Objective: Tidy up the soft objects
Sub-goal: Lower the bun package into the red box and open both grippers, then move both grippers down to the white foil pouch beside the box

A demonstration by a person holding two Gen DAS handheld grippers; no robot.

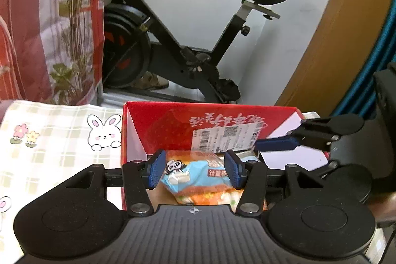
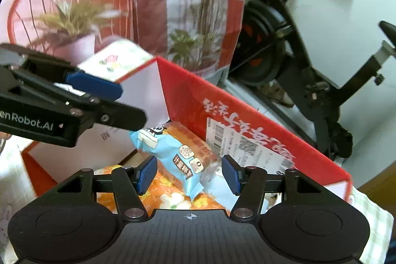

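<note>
A red cardboard box (image 1: pixel 173 125) stands open on the table, also in the right wrist view (image 2: pixel 188 95). A light blue snack packet with a panda print (image 1: pixel 193 171) lies in it on orange packets (image 1: pixel 212 198). My left gripper (image 1: pixel 194 168) hangs over the box, its blue pads on either side of the blue packet, jaws open. My right gripper (image 2: pixel 189 175) is open above the same packet (image 2: pixel 173 152), and its finger shows in the left wrist view (image 1: pixel 277 142). The left gripper's finger (image 2: pixel 94 84) reaches in from the left.
A checked tablecloth with a rabbit print (image 1: pixel 57 140) covers the table left of the box. A black exercise bike (image 1: pixel 178 41) stands behind. A patterned red curtain (image 1: pixel 49 24), a potted plant (image 2: pixel 74 34) and a wooden panel (image 1: pixel 334 41) surround the table.
</note>
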